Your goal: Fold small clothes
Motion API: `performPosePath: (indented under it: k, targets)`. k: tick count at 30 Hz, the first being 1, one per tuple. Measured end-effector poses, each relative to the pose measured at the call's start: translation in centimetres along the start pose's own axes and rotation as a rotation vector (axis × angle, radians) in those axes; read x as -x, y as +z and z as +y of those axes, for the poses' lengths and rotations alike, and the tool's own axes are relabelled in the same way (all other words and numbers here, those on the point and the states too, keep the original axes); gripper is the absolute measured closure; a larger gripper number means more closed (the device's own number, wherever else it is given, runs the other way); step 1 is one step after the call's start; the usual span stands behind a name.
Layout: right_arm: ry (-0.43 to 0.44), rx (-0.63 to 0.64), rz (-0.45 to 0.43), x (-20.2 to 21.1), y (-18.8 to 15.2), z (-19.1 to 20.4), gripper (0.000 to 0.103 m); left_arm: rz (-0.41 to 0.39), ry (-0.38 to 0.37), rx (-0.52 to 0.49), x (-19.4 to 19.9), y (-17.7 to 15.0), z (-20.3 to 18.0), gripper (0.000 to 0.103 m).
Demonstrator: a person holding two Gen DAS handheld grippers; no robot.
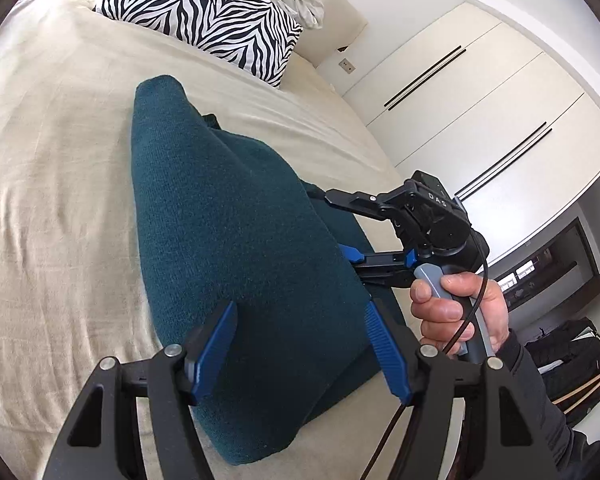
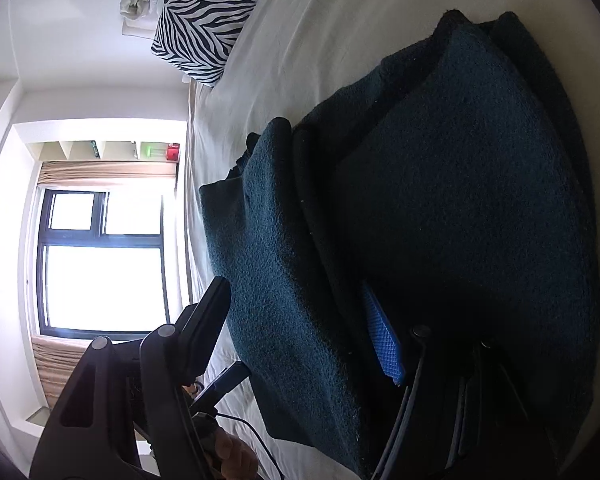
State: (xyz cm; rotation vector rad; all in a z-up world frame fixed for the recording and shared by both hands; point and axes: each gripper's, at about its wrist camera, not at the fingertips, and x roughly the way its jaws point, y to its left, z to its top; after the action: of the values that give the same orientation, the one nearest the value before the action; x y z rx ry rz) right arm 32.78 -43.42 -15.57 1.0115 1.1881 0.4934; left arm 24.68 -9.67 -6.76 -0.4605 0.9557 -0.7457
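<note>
Left wrist view has the teal knit garment (image 1: 228, 216) front and center, lying on the beige bedsheet (image 1: 52, 184) and bunched up into a thick folded hump. The left gripper (image 1: 300, 352) has its blue-padded fingers (image 1: 210, 354) spread wide on either side of the near end of that hump, with cloth filling the gap but not pinched. The right gripper (image 1: 340, 226) comes in from the right side, held by the person's right hand (image 1: 456, 308), with its fingers spread too: the upper black one sits above the fabric and the lower blue-tipped one is tucked against the garment's edge. Small white letters on its body look like "D4S".

Right wrist view is rolled sideways, and you can see the garment's stacked layers (image 2: 440, 208) edge-on, with one flap (image 2: 276, 264) standing apart from the rest. One black finger (image 2: 208, 328) sits outside that flap, and the blue pad (image 2: 382, 340) is down between the layers.

Room-wise, the sheet is open to the left of the garment and beyond it, up to a zebra-print pillow (image 1: 204, 16) at the head of the bed. The bed's right edge runs close to the garment, with white wardrobe doors (image 1: 480, 112) past it. A window (image 2: 104, 260) shows in the right wrist view.
</note>
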Motion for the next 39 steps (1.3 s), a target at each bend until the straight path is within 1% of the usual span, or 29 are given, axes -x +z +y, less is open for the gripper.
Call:
performPosePath:
  k: [1,3,4,6,8,12,17,23,27,32,39]
  targets:
    - [-0.026,0.014,0.01,-0.4,0.1,0.3,0.05,-0.001,-0.001,0.003,0.1,0.0,0.1,0.034]
    - [-0.087,0.044,0.032,-1.1,0.2,0.7,0.069,-0.005,0.0,0.008,0.1,0.1,0.2,0.034]
    - [-0.109,0.057,0.034,-1.2,0.1,0.8,0.072,-0.007,0.002,0.009,0.2,0.2,0.2,0.034]
    - [-0.137,0.081,0.026,-0.9,-0.1,1.0,0.085,-0.008,0.007,0.01,0.2,0.3,0.1,0.034]
    - [-0.151,0.106,-0.003,-0.1,-0.5,1.3,0.088,-0.003,0.013,0.006,-0.1,0.5,-0.1,0.034]
    - [-0.178,0.156,-0.071,2.2,-1.6,2.0,0.09,0.006,0.026,-0.018,-0.9,0.8,-1.2,0.034]
    - [-0.194,0.179,-0.131,6.0,-2.7,1.4,0.09,0.022,0.032,-0.07,-2.3,1.2,-3.4,0.034]
    - [-0.193,0.133,-0.202,10.9,-3.1,-1.5,0.09,0.066,0.035,-0.117,-4.7,1.1,-5.6,0.034]
    - [-0.182,0.097,-0.224,13.1,-3.9,-3.8,0.09,0.094,0.044,-0.139,-5.8,0.8,-6.4,0.034]
    - [-0.144,0.058,-0.247,13.5,-4.6,-6.1,0.09,0.105,0.061,-0.161,-6.3,1.0,-6.9,0.034]
    - [-0.108,0.033,-0.28,12.6,-4.4,-7.4,0.09,0.076,0.094,-0.202,-6.1,2.2,-7.6,0.034]
